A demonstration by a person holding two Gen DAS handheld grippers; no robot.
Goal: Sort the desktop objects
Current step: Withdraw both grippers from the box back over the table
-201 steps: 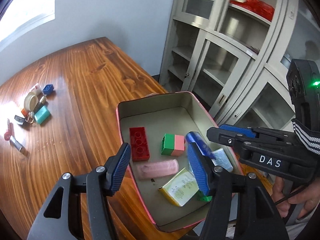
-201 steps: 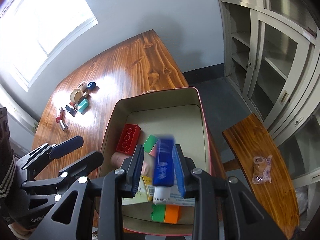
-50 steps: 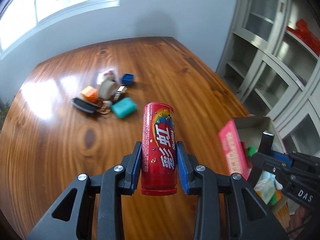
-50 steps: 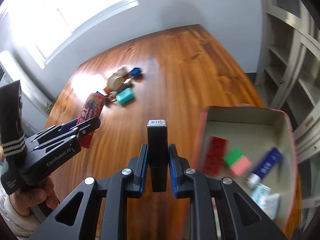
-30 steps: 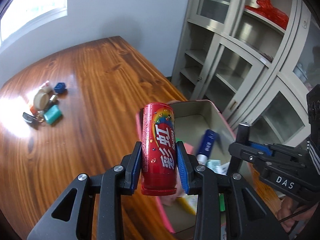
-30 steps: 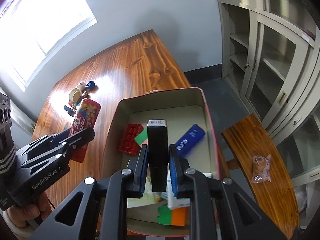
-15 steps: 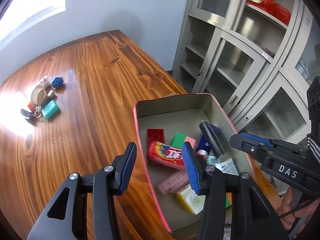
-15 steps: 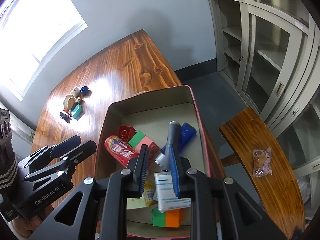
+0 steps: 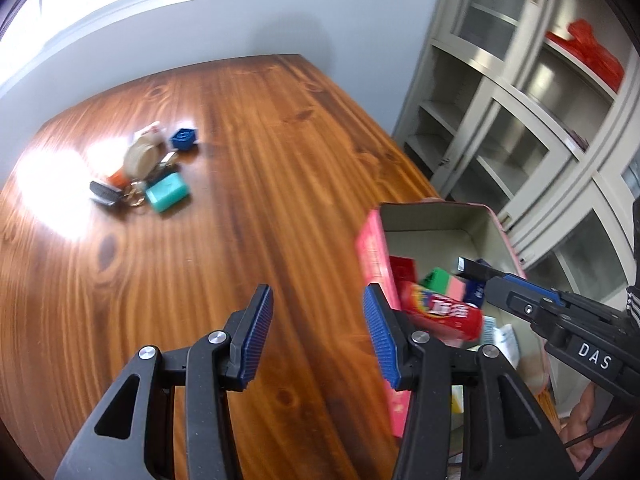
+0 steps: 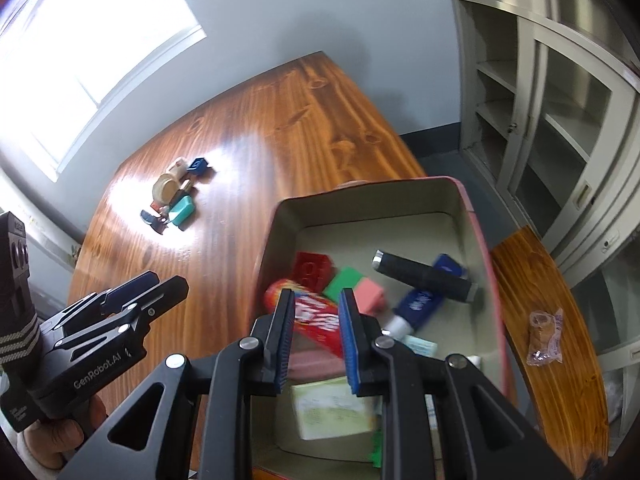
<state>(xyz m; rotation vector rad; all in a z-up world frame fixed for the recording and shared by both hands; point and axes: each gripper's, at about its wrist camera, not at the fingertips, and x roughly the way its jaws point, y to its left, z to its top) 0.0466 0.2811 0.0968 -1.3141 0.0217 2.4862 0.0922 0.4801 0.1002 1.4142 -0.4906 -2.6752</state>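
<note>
My left gripper (image 9: 318, 308) is open and empty over bare wooden table (image 9: 240, 160), just left of the pink tin box (image 9: 372, 248). My right gripper (image 10: 316, 308) hovers above the box (image 10: 480, 248); its jaws stand a narrow gap apart with nothing between them. Inside lie the red candy tube (image 10: 316, 316), a black case (image 10: 424, 276) resting across a blue tube (image 10: 420, 304), a red brick (image 10: 308, 270) and a green-pink block (image 10: 354, 286). A pile of small items (image 9: 148, 176) sits far left on the table.
The pile holds a teal block (image 10: 182, 210), a tape roll (image 10: 166, 188), a blue piece (image 10: 198, 166) and keys. A wooden bench (image 10: 532, 280) with a packet (image 10: 544, 336) stands right of the box. Glass-door cabinets (image 9: 520, 120) line the right side.
Both grippers let go: the red tube and the black case now lie in the box. My left gripper has swung left, off the box and over the table.
</note>
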